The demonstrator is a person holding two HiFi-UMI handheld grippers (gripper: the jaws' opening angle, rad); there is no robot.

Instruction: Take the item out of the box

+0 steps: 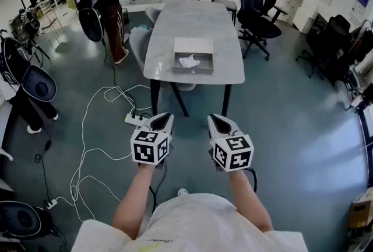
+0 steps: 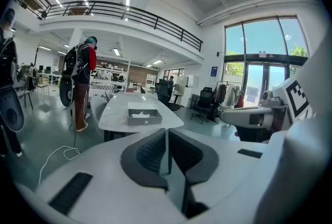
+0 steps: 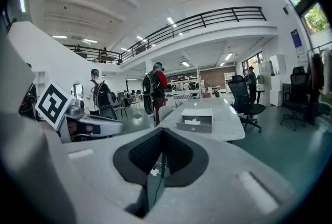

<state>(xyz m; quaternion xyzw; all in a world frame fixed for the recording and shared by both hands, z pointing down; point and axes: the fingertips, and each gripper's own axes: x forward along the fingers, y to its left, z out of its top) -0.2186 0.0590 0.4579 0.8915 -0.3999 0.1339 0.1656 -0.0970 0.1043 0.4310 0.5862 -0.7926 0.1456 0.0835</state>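
While the left gripper (image 1: pixel 161 118) and right gripper (image 1: pixel 217 119) hang side by side, jaws pressed together on nothing, the white item (image 1: pixel 189 61) lies inside the open box (image 1: pixel 193 70) on the table (image 1: pixel 192 20), well apart at twelve o'clock.

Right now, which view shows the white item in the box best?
Head view: it looks down into the open box, so the white item shows clearly. Both gripper views see the box from the side; only part of the item shows over the wall.
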